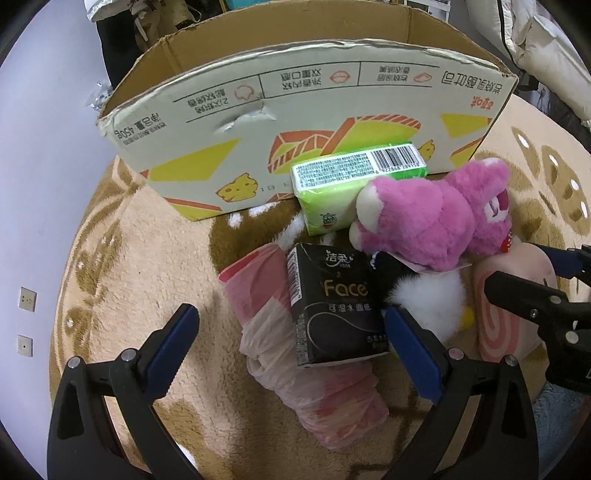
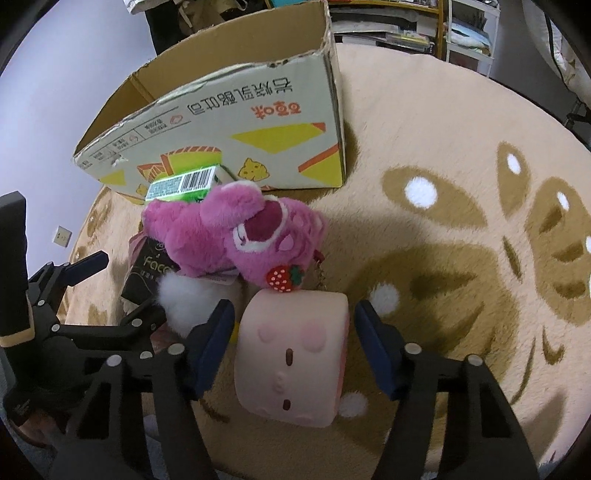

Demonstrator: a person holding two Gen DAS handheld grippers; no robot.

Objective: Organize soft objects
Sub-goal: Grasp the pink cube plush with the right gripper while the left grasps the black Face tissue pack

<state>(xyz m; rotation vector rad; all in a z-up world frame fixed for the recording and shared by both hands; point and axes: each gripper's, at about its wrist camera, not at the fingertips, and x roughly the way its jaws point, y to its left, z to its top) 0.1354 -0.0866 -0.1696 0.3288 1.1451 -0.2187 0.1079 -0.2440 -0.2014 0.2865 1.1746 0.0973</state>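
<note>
A pile of soft things lies on the rug before an open cardboard box point(image 1: 295, 110). My left gripper point(image 1: 291, 347) is open around a black Face tissue pack point(image 1: 332, 306) that lies on a pink plastic-wrapped roll point(image 1: 295, 362). Behind them are a green tissue pack point(image 1: 347, 184), a pink plush bear point(image 1: 436, 218) and a white fluffy toy point(image 1: 432, 299). My right gripper point(image 2: 295, 347) is open on both sides of a pink swirl-roll cushion point(image 2: 295, 354). The bear point(image 2: 240, 236) lies just beyond it, and the box point(image 2: 236, 122) stands behind.
The round beige and brown patterned rug point(image 2: 461, 240) stretches to the right. Shelves point(image 2: 424, 29) with clutter stand at the back. A pale wall with sockets point(image 1: 27, 299) is on the left. White padded fabric point(image 1: 535, 55) hangs at the far right.
</note>
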